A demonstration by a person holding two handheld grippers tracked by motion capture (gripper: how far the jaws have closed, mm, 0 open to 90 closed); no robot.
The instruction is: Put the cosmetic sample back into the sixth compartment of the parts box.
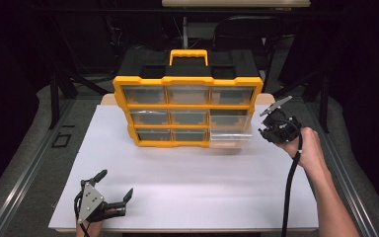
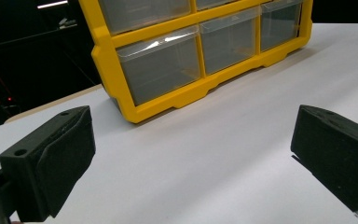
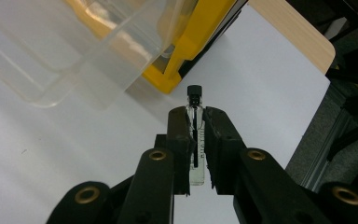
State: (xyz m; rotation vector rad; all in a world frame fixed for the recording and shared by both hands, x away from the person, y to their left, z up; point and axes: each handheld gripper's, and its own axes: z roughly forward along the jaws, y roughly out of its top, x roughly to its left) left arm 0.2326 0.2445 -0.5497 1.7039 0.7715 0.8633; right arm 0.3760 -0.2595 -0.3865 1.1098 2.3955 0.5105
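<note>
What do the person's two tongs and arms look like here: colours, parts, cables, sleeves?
Both the left tongs and the right tongs are matte black, each topped with a grey three-cornered plate. Brass-coloured pivots show on the right pair. A black cable trails from each. The forearms are bare, with no sleeves.

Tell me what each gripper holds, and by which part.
The right gripper is shut on a small clear vial, gripped by its glass body, black cap sticking out. The left gripper is open and holds nothing.
</note>
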